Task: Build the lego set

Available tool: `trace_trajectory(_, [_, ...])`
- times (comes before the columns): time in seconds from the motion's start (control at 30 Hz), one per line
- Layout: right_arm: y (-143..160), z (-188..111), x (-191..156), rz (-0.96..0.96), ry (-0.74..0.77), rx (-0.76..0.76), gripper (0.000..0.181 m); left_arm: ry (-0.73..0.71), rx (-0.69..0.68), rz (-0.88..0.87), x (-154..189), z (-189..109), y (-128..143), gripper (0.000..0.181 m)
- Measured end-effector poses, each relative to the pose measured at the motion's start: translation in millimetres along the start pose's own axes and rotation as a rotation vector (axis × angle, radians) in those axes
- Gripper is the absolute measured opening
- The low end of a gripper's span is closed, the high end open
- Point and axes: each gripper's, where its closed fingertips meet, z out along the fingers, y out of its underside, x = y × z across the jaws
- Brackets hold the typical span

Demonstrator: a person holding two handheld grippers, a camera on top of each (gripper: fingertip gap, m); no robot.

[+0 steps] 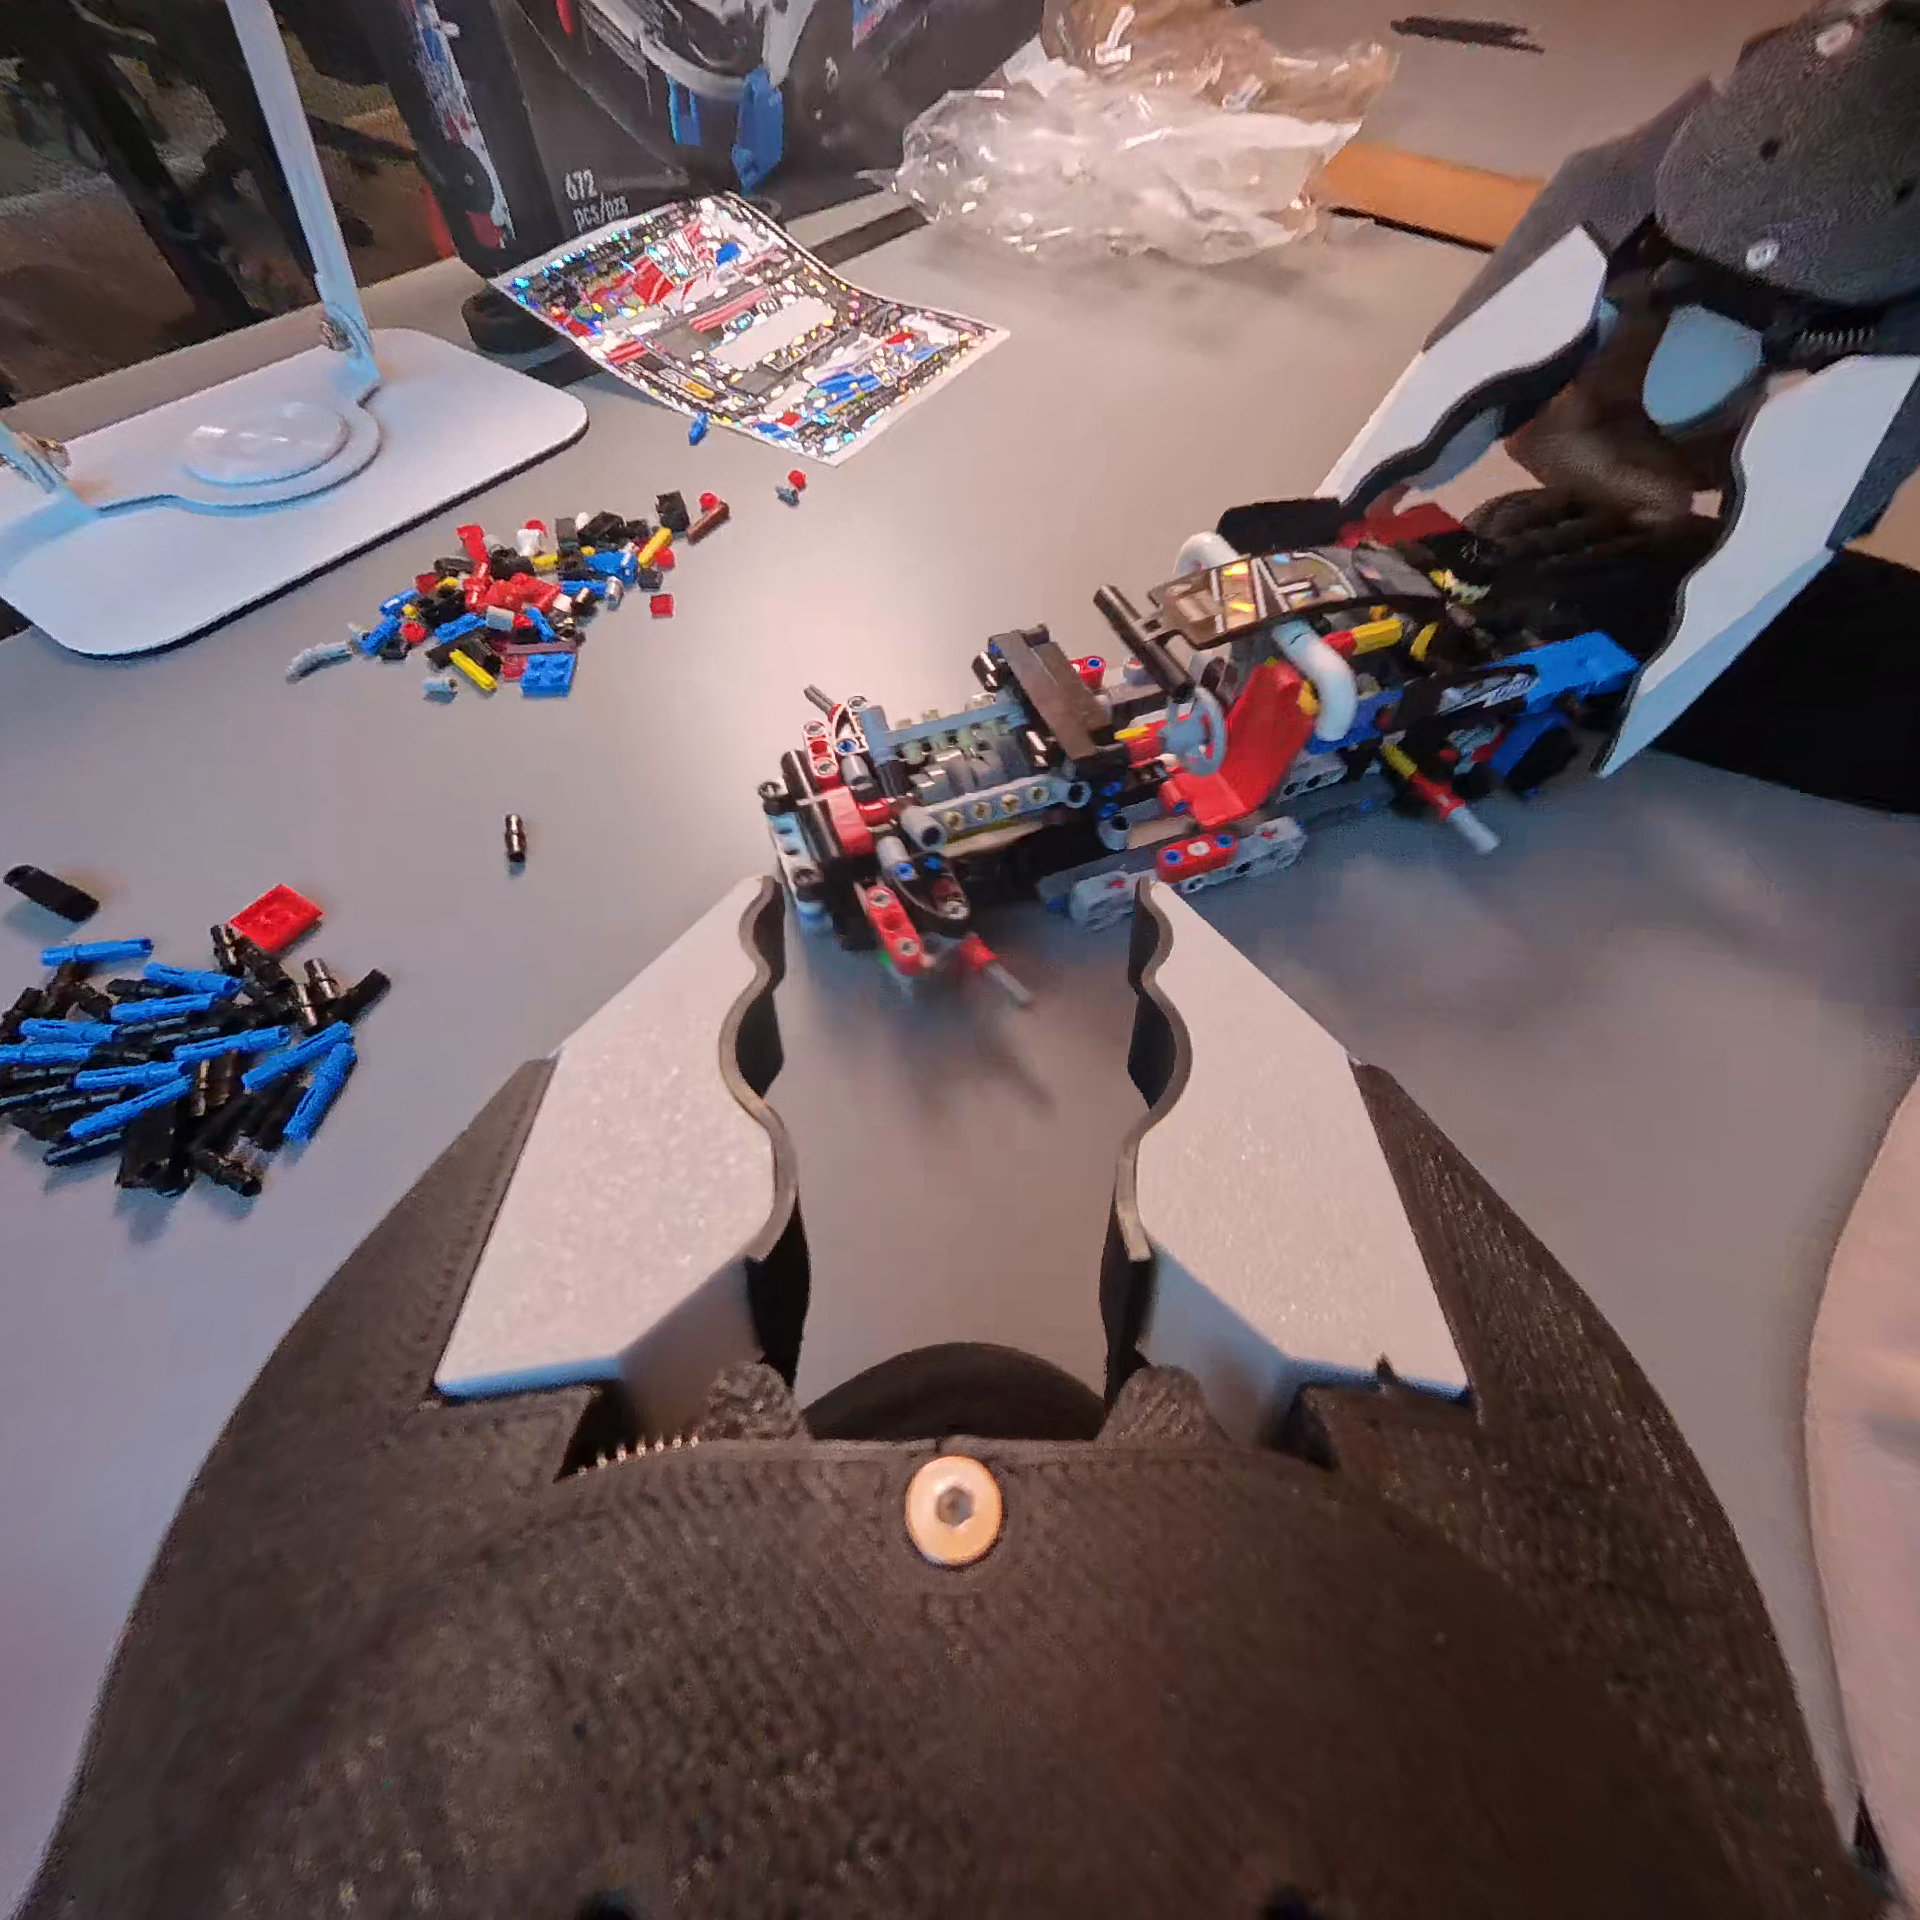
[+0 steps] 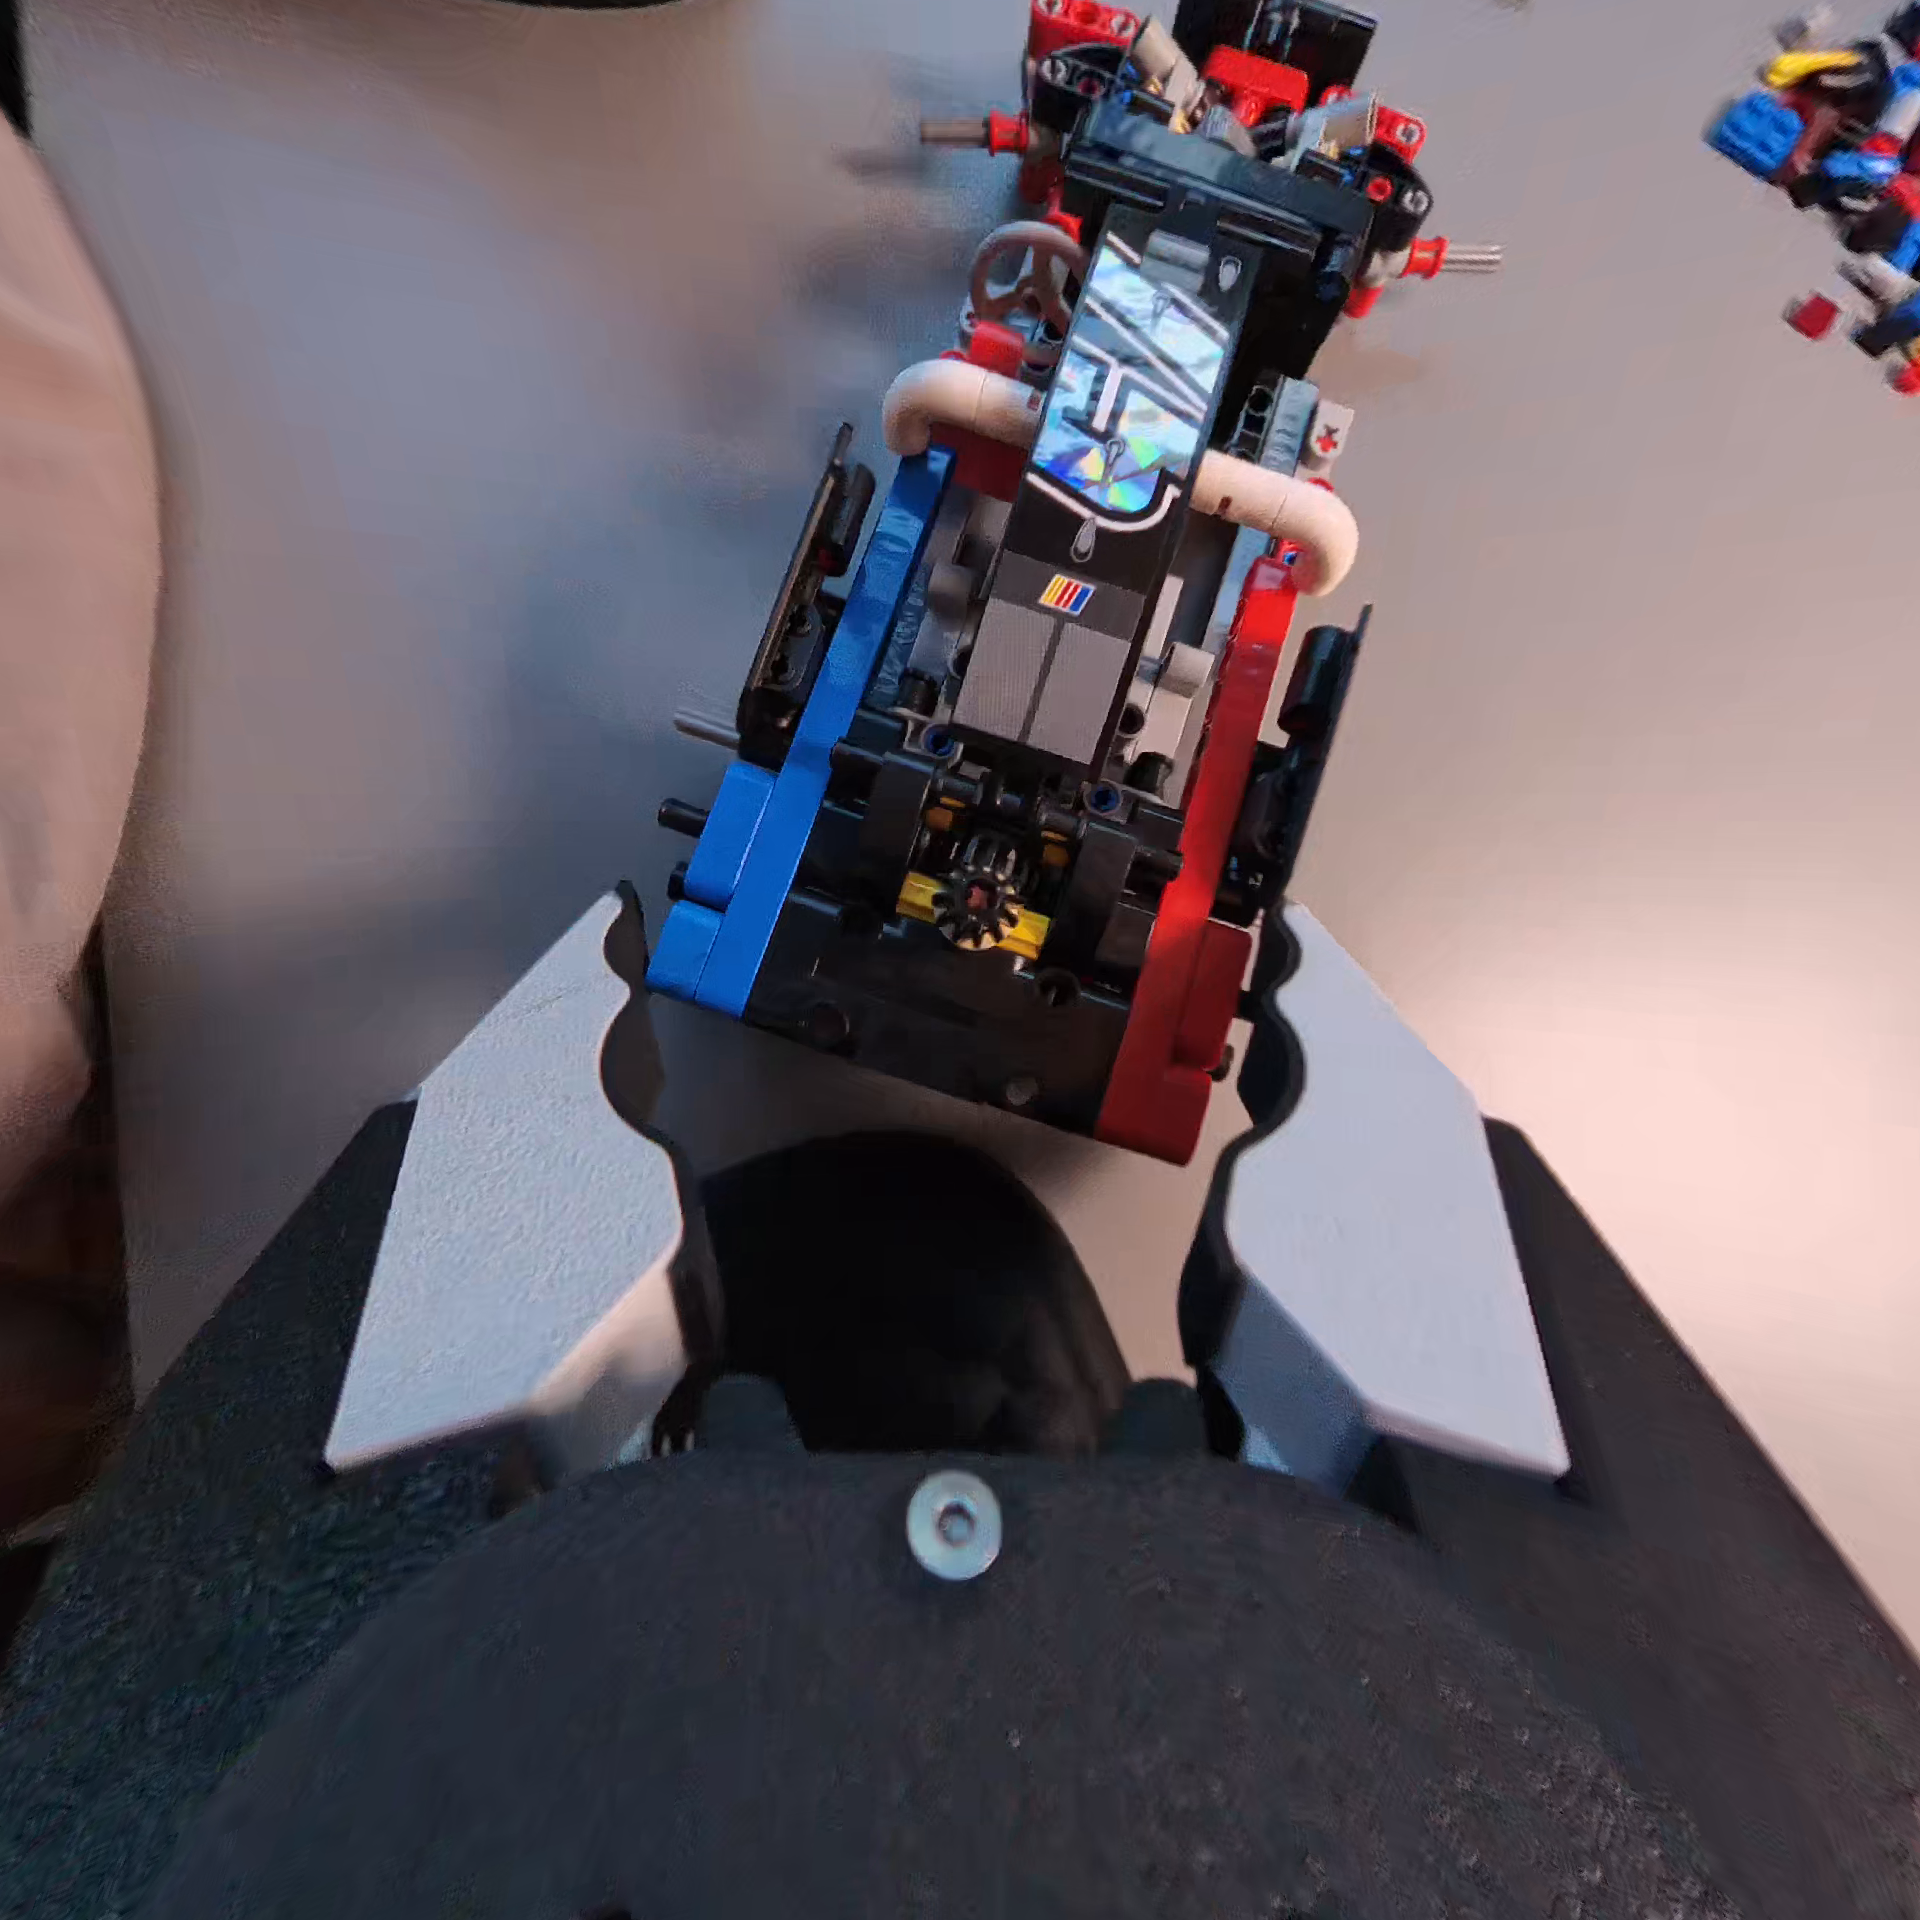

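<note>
The half-built red, blue and black lego car (image 2: 1049, 644) lies on the grey table (image 1: 1351, 1039), long axis running away from my right claw (image 2: 945, 935), which clamps its rear (blue left, red right). My left claw (image 1: 961, 914) gapes empty near its nose.

One car model (image 1: 1164, 727), two tongs (image 1: 956, 935) (image 2: 940, 956), two loose-piece piles (image 1: 540, 592) (image 1: 177, 1049).

left wrist: high, wide over table (image 1: 1039, 520) | right wrist: close, steep | shared: lego car (image 1: 1195, 727)
</note>
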Motion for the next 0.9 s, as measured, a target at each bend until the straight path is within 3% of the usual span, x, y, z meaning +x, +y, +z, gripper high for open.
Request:
trace_trajectory(0.13, [2.9,-2.0,13.1,-0.132,-0.170,0.015,0.114,0.168,-0.077,0.152,7.4,11.0,14.8,0.073])
trace_trajectory(0.27, [6.5,2.1,40.5,-0.213,-0.187,-0.127,0.115,0.360,-0.114,0.163,8.6,19.8,17.3,0.081])
trace_trajectory(0.43, [0.2,-6.5,55.8,-0.192,-0.160,-0.207,0.121,0.324,-0.183,0.278,-20.0,40.6,18.2,0.084])
trace_trajectory(0.57, [1.8,-1.1,54.6,-0.109,-0.115,-0.247,0.115,0.388,-0.254,0.258,-12.2,57.6,31.2,0.094])
trace_trajectory(0.63, [2.0,-1.9,50.9,-0.106,-0.122,-0.259,0.109,0.335,-0.269,0.291,-12.1,63.4,32.5,0.095])
trace_trajectory(0.9, [6.2,1.7,57.4,-0.273,-0.274,-0.368,0.108,0.298,-0.291,0.360,-4.7,50.6,40.4,0.087])
